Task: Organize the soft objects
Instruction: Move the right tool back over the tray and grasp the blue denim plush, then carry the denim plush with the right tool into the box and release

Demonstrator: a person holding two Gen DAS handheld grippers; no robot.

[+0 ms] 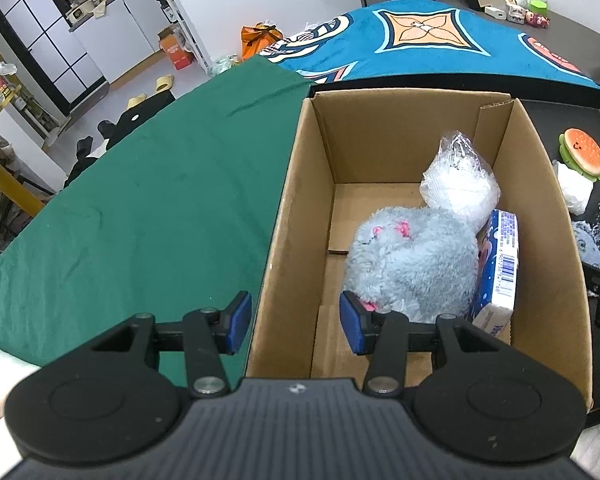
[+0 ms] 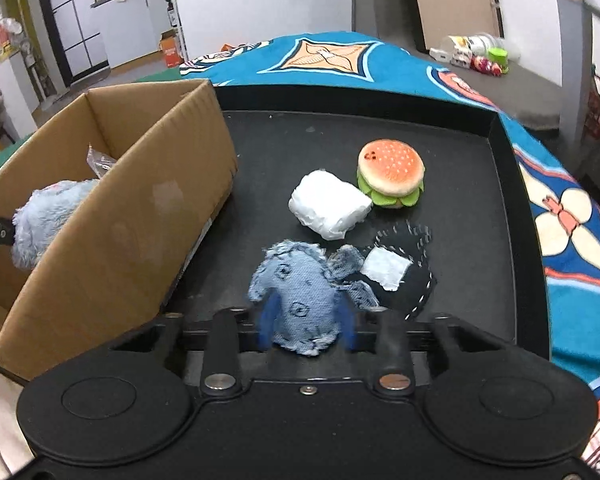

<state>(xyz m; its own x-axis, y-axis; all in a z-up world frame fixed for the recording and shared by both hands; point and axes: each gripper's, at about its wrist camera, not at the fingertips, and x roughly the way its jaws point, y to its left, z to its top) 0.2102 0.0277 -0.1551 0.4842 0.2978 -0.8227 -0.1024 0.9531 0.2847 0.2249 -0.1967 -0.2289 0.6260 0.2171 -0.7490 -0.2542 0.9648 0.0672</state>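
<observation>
Right gripper (image 2: 307,322) low over black tray (image 2: 499,184), blue pads pinching denim plush toy (image 2: 300,300) at its near end. Beyond toy on tray: dark stitched pouch (image 2: 411,280) just right, white soft bundle (image 2: 329,204) farther, burger plush (image 2: 391,172) farthest. Left gripper (image 1: 296,326) fingers spread astride left wall of cardboard box (image 1: 284,216), one pad outside, one inside; nothing between pads but wall, contact unclear. Box holds grey fluffy plush (image 1: 411,268), clear plastic bag (image 1: 459,184), blue tissue pack (image 1: 499,268).
</observation>
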